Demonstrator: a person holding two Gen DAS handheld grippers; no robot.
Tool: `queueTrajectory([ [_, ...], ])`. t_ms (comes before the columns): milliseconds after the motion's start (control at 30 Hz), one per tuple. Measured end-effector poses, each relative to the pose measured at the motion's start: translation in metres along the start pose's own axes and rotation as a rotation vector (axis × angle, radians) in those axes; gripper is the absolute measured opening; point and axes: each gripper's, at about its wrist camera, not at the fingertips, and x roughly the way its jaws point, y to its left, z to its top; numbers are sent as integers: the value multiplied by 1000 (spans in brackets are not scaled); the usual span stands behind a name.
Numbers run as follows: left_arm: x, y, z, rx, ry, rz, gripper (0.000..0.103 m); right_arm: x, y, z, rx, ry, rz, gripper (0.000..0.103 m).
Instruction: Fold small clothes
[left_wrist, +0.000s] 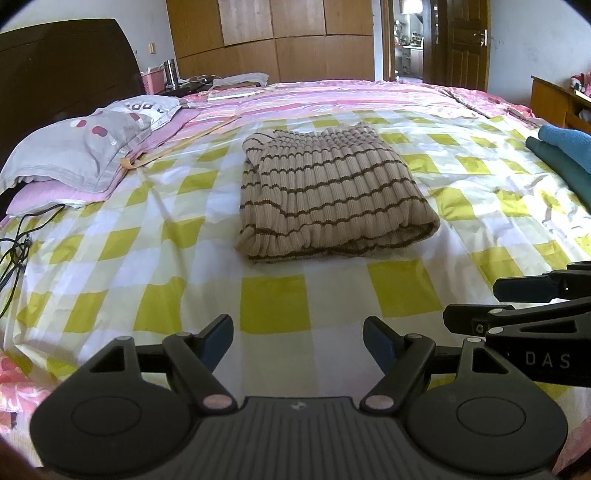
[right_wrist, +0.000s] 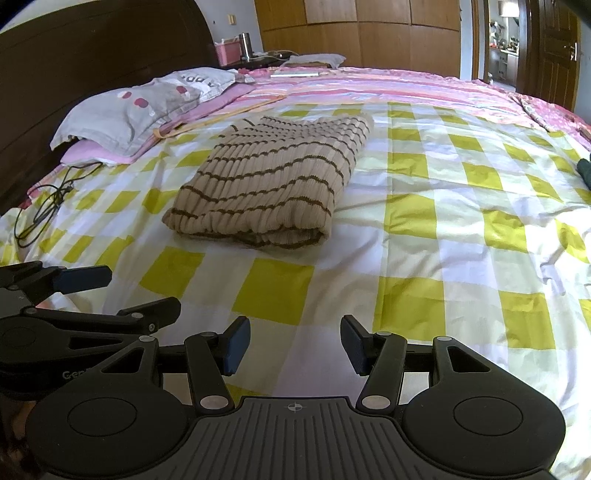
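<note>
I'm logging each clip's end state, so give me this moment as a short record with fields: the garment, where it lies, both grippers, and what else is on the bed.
garment: beige striped sweater, folded into a compact rectangle
surface: yellow-and-white checked sheet on a bed
left gripper: open, empty, short of the sweater
right gripper: open, empty, short of the sweater
contact: neither gripper touches the garment
nearby: grey pillow by the headboard; black cable at the bed's edge; blue and green cloths to the side

We note a grey pillow (left_wrist: 85, 147) on the yellow-checked bedsheet (left_wrist: 184, 236), a black cable (right_wrist: 48, 199) beside it, teal folded towels (left_wrist: 565, 155) at the far edge, and a steel flask (left_wrist: 170, 74) on the nightstand.
</note>
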Motion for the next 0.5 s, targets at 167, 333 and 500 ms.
queueTrajectory([
  [167, 0, 0, 0, 4, -4, 2, 82, 0, -1, -1, 2, 0, 0, 54],
  [333, -1, -1, -1, 10, -8, 6, 82, 0, -1, -1, 2, 0, 0, 54],
  [500, -1, -1, -2, 8, -5, 3, 81, 0, -1, -1, 2, 1, 0, 54],
])
